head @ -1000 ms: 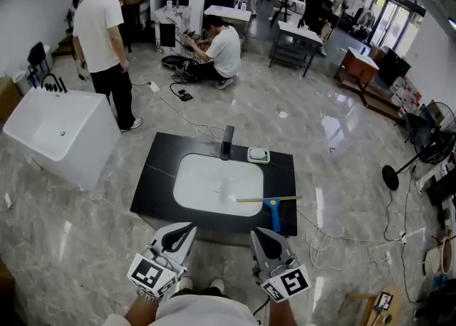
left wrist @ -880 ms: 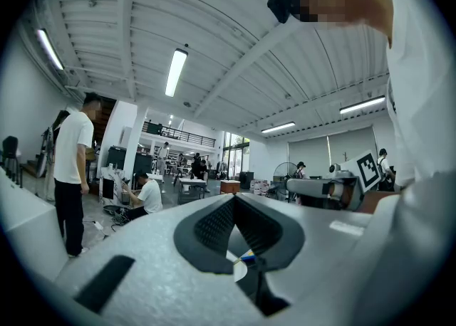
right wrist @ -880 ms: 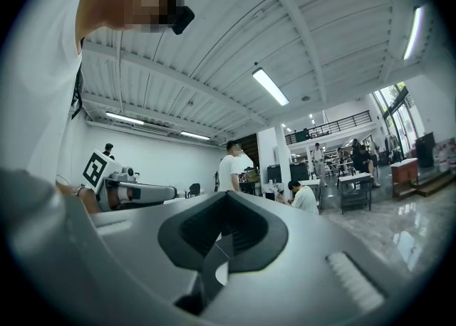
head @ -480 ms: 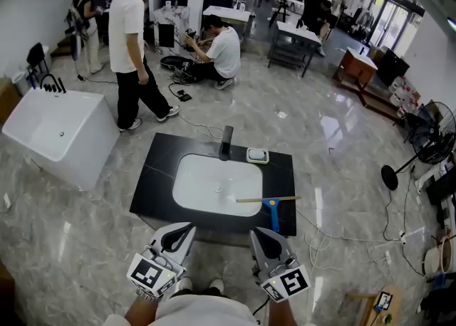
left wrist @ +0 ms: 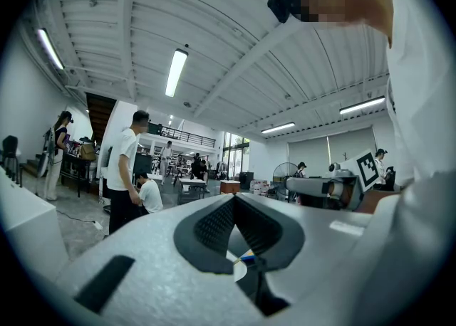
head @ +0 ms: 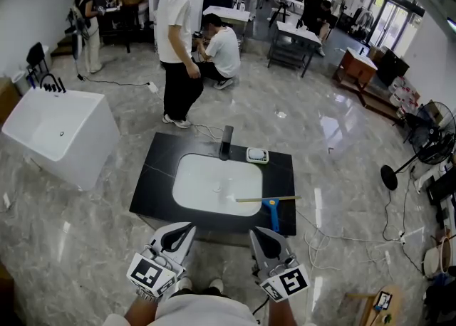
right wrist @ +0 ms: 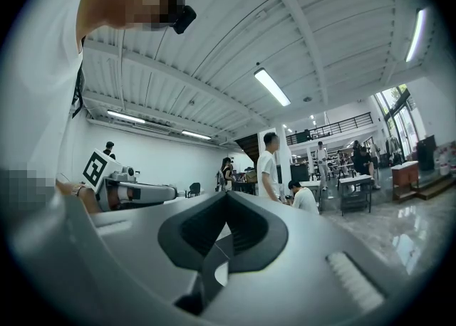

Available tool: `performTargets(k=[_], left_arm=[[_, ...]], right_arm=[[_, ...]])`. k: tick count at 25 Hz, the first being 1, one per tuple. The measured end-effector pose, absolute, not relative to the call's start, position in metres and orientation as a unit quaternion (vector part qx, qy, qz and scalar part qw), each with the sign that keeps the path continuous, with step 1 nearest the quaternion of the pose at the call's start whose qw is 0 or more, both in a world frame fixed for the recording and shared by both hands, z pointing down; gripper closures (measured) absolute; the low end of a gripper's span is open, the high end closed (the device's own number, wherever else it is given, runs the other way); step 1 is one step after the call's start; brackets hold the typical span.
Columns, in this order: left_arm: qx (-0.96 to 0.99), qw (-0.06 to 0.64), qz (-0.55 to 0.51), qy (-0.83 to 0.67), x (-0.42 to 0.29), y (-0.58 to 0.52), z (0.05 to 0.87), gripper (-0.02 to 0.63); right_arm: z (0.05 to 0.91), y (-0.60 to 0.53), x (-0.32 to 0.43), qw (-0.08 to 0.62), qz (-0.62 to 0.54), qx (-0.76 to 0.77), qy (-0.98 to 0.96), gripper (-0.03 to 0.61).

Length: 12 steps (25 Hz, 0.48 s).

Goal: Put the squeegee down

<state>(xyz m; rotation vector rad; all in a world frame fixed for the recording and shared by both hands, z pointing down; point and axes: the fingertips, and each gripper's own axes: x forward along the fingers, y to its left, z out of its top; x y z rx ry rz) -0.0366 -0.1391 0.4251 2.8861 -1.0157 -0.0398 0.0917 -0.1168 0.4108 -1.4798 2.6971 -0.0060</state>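
1. The squeegee [head: 271,203] lies flat near the front right corner of the black worktop [head: 158,175]. Its long pale blade reaches over the right rim of the white basin [head: 206,182], and its blue handle points toward the front edge.
2. Both tools are pressed together and hold nothing. The left tool [head: 187,228] and the right tool [head: 258,233] hang level just off the worktop's front edge, well apart from the squeegee.
3. The squeegee looks light, with a stiff handle and a thin, probably flexible blade. The blue handle is the likely place to grip it.
4. Count: one squeegee, one basin, one black tap [head: 226,142], one small green-and-white dish [head: 258,154] near the back edge, and two tools.
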Motion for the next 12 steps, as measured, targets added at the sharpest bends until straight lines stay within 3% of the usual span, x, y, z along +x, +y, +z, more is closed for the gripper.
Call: performTargets(k=[12], left_arm=[[0.944, 0.04, -0.014, -0.328, -0.0357, -0.1382, 0.4194, 0.611]], right_arm=[[0.4053, -0.1172, 0.0892, 0.032, -0.001, -0.479, 0.878, 0.568]])
